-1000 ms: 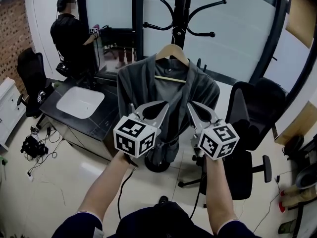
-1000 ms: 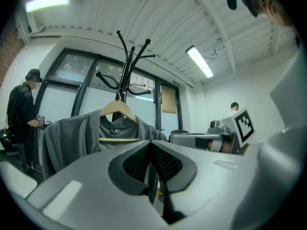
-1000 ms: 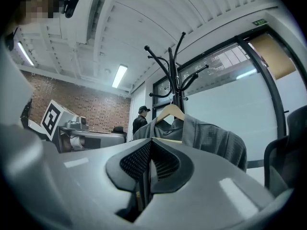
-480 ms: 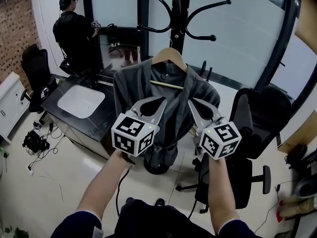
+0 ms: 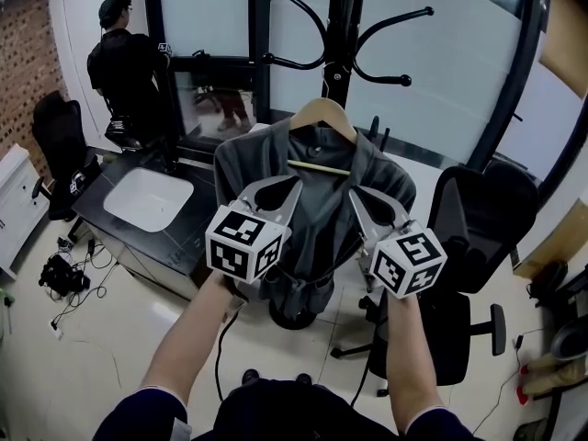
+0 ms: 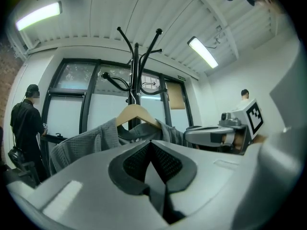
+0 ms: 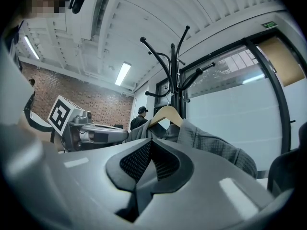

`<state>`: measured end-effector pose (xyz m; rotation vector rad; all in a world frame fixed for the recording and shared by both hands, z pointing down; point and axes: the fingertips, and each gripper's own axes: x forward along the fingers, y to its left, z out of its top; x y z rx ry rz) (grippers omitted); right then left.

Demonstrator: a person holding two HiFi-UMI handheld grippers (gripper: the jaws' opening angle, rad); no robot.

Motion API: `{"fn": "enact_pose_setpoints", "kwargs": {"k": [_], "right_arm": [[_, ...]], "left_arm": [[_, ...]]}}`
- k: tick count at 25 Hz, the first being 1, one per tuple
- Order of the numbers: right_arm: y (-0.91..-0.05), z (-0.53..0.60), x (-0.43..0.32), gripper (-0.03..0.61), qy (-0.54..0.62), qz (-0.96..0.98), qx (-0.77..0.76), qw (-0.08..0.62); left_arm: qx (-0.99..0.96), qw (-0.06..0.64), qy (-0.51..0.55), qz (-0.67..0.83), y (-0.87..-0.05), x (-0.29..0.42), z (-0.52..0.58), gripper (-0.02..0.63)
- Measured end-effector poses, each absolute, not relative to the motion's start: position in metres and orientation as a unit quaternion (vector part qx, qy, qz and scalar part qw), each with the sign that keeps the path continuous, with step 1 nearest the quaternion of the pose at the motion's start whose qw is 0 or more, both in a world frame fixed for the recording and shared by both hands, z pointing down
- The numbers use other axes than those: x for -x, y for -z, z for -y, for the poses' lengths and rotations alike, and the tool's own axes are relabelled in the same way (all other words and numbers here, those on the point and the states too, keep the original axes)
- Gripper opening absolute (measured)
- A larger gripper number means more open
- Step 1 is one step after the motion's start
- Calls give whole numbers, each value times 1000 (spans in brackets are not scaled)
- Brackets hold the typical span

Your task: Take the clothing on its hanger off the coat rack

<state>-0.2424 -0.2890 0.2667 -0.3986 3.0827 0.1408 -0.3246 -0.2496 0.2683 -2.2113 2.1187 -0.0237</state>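
Fingers of the left gripper (image 5: 294,184) are closed, the pads meeting at the tips, with nothing between them. I read the same condition on the right gripper (image 5: 355,194): fingers together, empty. Both grippers are held level and side by side, pointing at the grey garment (image 5: 317,205). In both gripper views the cloth lies beyond the closed tips. From the head view I cannot confirm whether either tip touches it.

The garment hangs on a wooden hanger (image 5: 322,111), draped over both of its shoulders, with the pale crossbar visible across the open front. The hanger sits directly in front of the pole of the black coat rack (image 5: 341,26), below its curved hooks. I cannot make out the hanger's own hook or what it rests on.

Left of the rack stands a black desk (image 5: 197,214) carrying a white panel (image 5: 147,197). A person in dark clothing (image 5: 124,62) stands beyond it, by the glass partition. A black office chair (image 5: 469,214) stands to the right of the rack.
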Motion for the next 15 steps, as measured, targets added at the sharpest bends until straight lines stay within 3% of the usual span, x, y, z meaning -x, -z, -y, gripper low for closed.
{"fn": "enact_pose_setpoints", "kwargs": {"k": [9,15], "right_arm": [[-250,322,247,3,-91,-976,197,6],[-229,362,256,184,-188,-954,226,-62]], "left_arm": [[732,38,11,-681,-270,342,252,12],[740,42,8,-672,-264,344,260,12]]}}
